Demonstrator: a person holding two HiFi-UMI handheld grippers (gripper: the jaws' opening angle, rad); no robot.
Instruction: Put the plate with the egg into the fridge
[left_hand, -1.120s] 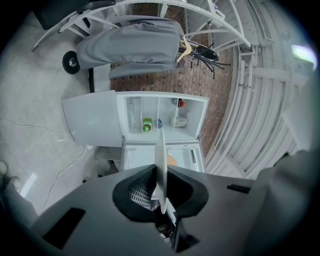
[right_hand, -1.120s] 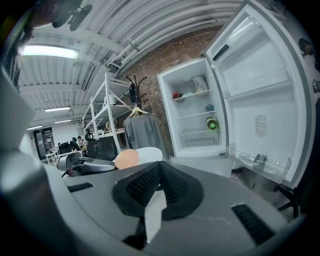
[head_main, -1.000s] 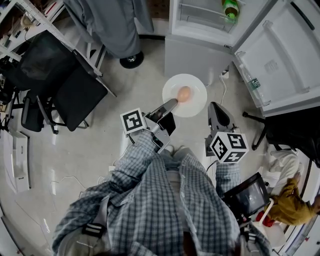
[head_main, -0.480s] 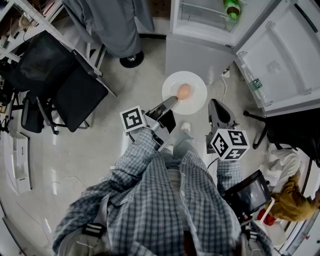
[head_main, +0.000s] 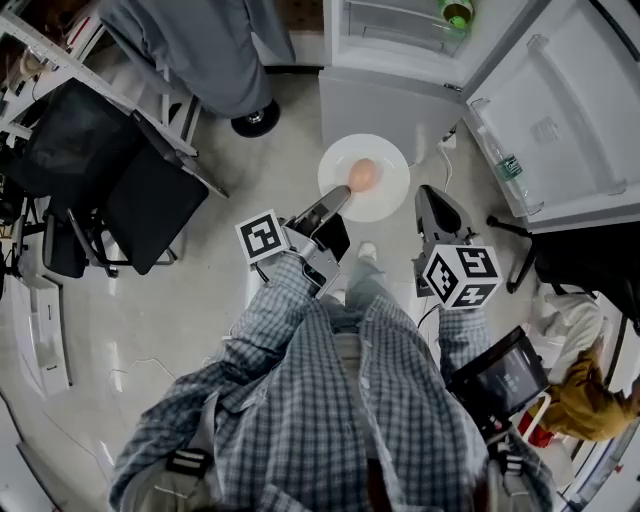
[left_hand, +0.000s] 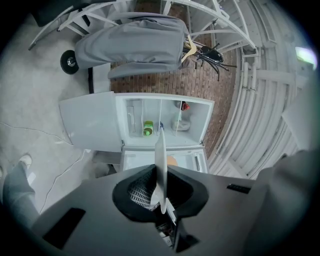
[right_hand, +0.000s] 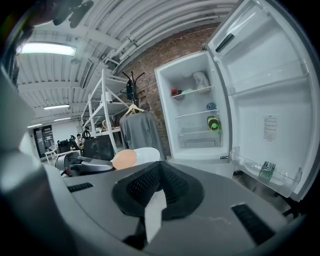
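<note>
Stepping forward is what has just changed: in the head view the fridge (head_main: 390, 100) at 12 o'clock sits nearer than a second ago, and the black chair (head_main: 140, 190) at 9 o'clock has slipped outward. A shoe (head_main: 367, 252) now shows between the two grippers. The plate (head_main: 388, 196) has ridden along with that step and now hangs over the floor just short of the fridge's lower front. The egg (head_main: 364, 174) is still near the plate's middle and has not rolled.

The left gripper (head_main: 335, 205) has its fingers clenched on the plate's rim at the plate's 7 o'clock. Its own view shows the plate edge-on between them. The right gripper (head_main: 432, 200), at the plate's 4 o'clock and apart from it, has its fingers together on nothing.

The carry therefore looks well under way. The door (head_main: 570, 110) already stands open at 2 o'clock, so what likely remains is lifting the plate level onto a shelf.

Counted:
- one fridge
- one open door
- one chair
- two grippers
- one plate
- one green bottle (head_main: 456, 12) on a shelf inside
- one egg
</note>
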